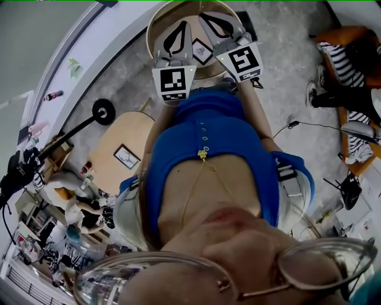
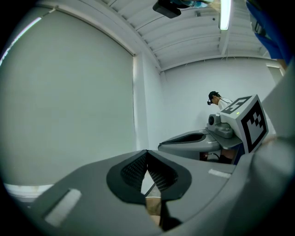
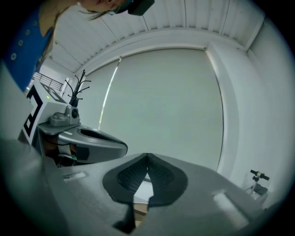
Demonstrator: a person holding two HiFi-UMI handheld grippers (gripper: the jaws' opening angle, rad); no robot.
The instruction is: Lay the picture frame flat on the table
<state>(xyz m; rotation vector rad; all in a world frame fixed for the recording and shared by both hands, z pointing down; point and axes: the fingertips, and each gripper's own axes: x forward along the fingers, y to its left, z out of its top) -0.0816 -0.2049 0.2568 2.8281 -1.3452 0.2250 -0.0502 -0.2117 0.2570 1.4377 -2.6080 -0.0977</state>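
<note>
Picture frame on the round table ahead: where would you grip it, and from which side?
Probably a border edge beside its nearest corner, from the person's side: the picture frame sits diamond-wise on the round table, a corner toward the person.

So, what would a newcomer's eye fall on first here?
The left gripper and right gripper stand side by side at the head view's top, jaws shut and empty. Between them a picture frame sits on a round wooden table. The person's blue shirt fills the middle.

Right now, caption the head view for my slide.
Left gripper and right gripper, both shut and empty, side by side above the picture frame on the round table.
</note>
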